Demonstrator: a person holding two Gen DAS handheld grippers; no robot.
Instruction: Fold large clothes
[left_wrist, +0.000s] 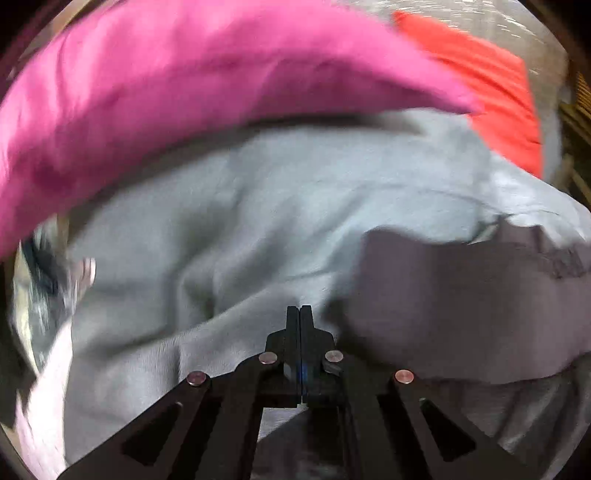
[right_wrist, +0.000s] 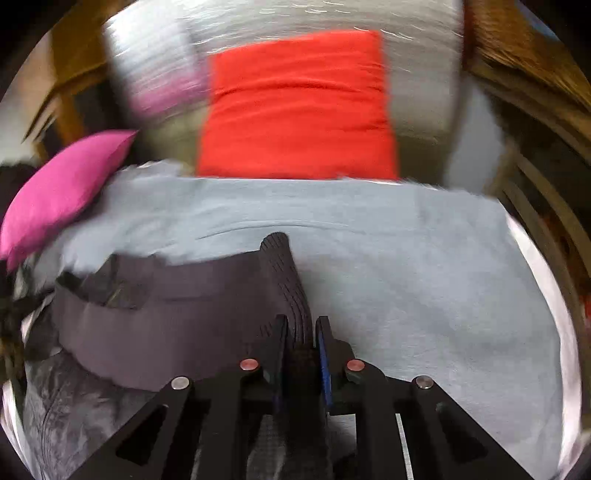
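Far ahead of me a pale glossy surface (right_wrist: 303, 18) gleams with streaked light, wooden chair frames (right_wrist: 535, 192) at either side.

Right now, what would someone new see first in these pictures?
Probably the bright pink cushion arching over the top left, and the red folded cloth lying behind the grey garment. Then the right hand-held gripper pinching a dark ribbed cuff in the middle.

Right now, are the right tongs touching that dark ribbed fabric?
Touching. In the right wrist view, the right tongs are closed on the dark ribbed fabric, which runs between both fingers with no gap showing on either side.
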